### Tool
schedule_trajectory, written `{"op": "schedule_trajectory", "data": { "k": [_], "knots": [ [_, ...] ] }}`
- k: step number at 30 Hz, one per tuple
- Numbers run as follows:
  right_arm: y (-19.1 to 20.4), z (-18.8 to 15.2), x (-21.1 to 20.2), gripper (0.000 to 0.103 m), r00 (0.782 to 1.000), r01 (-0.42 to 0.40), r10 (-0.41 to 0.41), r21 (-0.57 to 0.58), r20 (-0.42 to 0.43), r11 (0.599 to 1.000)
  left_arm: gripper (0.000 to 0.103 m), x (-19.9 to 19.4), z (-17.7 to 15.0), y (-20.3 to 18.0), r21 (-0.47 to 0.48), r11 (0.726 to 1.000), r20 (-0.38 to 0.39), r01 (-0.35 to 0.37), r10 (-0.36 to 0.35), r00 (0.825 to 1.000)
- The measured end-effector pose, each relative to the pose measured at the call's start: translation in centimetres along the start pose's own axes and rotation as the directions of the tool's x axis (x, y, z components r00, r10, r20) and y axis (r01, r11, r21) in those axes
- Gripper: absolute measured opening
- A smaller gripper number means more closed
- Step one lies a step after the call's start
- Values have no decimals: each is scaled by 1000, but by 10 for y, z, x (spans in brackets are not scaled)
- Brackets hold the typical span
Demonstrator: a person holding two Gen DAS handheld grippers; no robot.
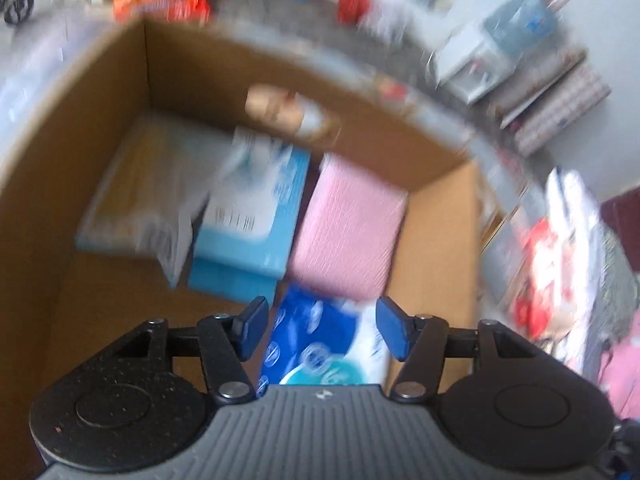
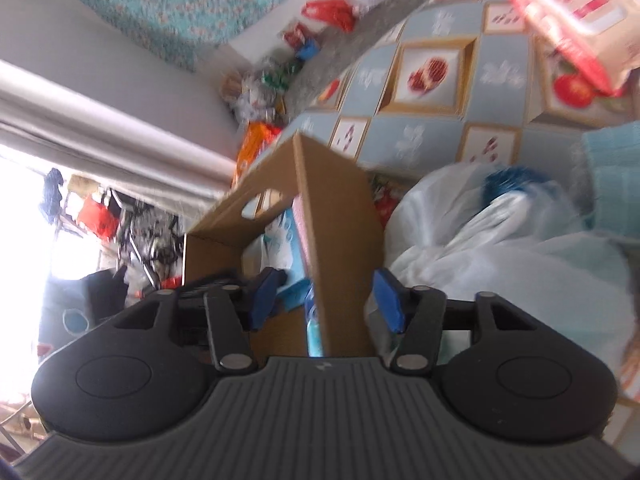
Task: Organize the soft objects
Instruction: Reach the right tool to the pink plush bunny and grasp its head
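Cluttered and motion-blurred, the room is showing a window at the far left of the right wrist view and a patterned cloth (image 2: 432,80) with fruit pictures spreading over the surface where the things are sitting.

Seen from the left wrist, a cardboard box (image 1: 120,80) is standing open. Along its far wall, from the left corner to the right, a flat pale-blue pack (image 1: 132,200) is lying beside a light-blue tissue pack (image 1: 260,220), and a pink pack (image 1: 352,224) is lying just beside that, near the right wall. In front of them, by the near edge, a dark-blue and white pack (image 1: 316,344) is lying on the box floor. The left gripper (image 1: 322,330) is hanging above it with its jaws standing about half apart; that pack is showing between them, but the pads are not pressing on it, so nothing is being held.

Seen from the right wrist, the same box (image 2: 340,240) is sitting corner-on. The right gripper (image 2: 326,300) is straddling its near wall, jaws about half apart and gripping nothing. Right of the box, a white plastic bag (image 2: 500,260) is bulging, and a red and cream pack (image 2: 572,20) is lying at the cloth's far right corner.
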State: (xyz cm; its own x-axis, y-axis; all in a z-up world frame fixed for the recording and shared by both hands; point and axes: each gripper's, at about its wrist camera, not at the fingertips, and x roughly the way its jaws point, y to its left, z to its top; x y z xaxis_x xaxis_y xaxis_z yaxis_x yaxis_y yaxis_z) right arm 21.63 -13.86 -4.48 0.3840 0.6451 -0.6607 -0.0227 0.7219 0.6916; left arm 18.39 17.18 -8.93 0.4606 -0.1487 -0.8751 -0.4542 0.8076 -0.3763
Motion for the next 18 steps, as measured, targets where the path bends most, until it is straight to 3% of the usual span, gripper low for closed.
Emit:
{"op": "schedule_trajectory", "data": {
  "k": [4, 8, 13, 15, 18],
  "knots": [
    [-21, 2, -33, 64, 995, -17, 15, 17, 94, 1000, 62, -37, 1, -35, 75, 997, 109, 30, -38, 993],
    [-57, 7, -72, 67, 985, -11, -1, 64, 174, 998, 67, -52, -3, -88, 185, 978, 119, 93, -116, 986],
    [-115, 20, -123, 70, 967, 52, -84, 133, 242, 990, 72, -32, -20, -158, 288, 937, 22, 196, -211, 977],
    [-139, 27, -139, 72, 956, 77, -120, 166, 266, 983, 72, -17, -33, -182, 286, 931, -53, 226, -220, 974],
    [-177, 38, -155, 77, 943, 116, -173, 208, 284, 971, 72, 12, -53, -215, 266, 918, -155, 295, -261, 953]
  ]
}}
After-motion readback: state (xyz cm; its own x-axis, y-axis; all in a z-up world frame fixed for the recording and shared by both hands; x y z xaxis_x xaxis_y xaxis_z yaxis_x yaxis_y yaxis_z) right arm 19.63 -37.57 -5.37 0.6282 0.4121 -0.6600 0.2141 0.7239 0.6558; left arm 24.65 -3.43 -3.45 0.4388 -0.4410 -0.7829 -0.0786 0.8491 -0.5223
